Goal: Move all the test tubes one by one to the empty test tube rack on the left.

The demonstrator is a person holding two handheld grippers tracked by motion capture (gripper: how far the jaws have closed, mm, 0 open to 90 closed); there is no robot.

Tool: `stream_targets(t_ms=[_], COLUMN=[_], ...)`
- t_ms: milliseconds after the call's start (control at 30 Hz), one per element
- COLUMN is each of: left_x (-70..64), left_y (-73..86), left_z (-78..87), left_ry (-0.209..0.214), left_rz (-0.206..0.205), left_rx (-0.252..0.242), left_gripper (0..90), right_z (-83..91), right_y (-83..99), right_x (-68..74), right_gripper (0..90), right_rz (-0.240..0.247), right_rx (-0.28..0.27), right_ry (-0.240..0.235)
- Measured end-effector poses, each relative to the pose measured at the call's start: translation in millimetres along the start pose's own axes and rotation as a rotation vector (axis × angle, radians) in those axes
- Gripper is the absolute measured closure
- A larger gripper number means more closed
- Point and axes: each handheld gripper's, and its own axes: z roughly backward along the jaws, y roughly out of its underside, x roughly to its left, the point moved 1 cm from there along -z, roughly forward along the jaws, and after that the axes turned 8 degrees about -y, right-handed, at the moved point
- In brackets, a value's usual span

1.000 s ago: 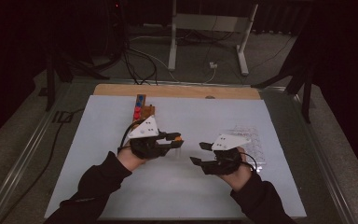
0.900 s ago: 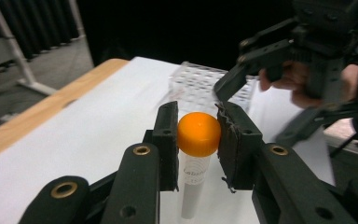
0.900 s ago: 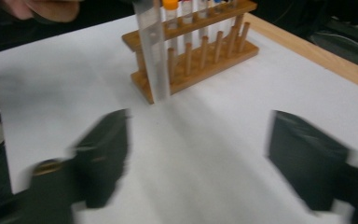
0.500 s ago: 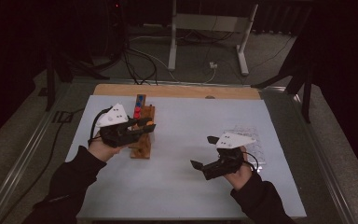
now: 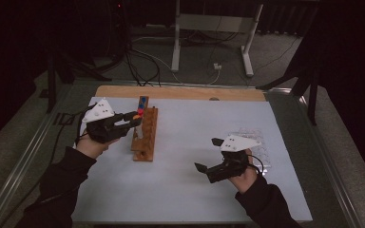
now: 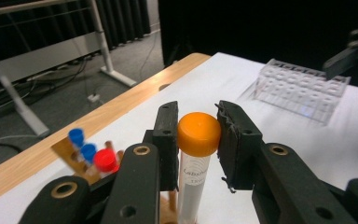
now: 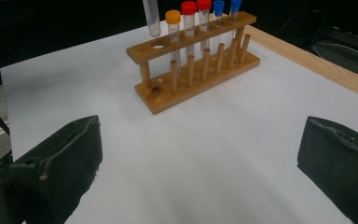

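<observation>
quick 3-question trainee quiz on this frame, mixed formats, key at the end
1. True or false: the right gripper is shut on something.
2. The left gripper grips a tube by its cap. Cap colour? A blue, B orange, C red.
3. Fill in: the wooden rack has ___ capped tubes standing in it.

Key: 1 false, its jaws stand wide apart with nothing between them; 2 B; 3 five.
</observation>
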Motion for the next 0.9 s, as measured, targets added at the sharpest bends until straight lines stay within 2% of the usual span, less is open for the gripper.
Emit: stream_targets(t_ms=[200, 567, 833, 900], left_x=[7.7, 13.8, 9.3, 8.1], left_y=[17.3, 50.5, 64.8, 68.1], left_z=[-7.9, -24.6, -31.0, -32.6], left_ry=[-0.026, -0.021, -0.016, -0.019], left_rz=[0.029, 0.087, 0.095, 0.085], left_rx=[0.027, 0.076, 0.104, 0.115], left_gripper=[71.4, 71.4, 71.3, 71.3], right_z=[0.7, -0.2, 0.3, 0.3], right_y=[0.0, 0.8, 0.9, 0.9], right_x=[0.0, 0.3, 0.3, 0.2], right_gripper=[0.0, 0.0, 0.0, 0.1], right_rz=[0.0, -0.001, -0.003, -0.002], right_rx=[0.0, 0.003, 0.004, 0.004], right_ry=[0.002, -0.005, -0.006, -0.006])
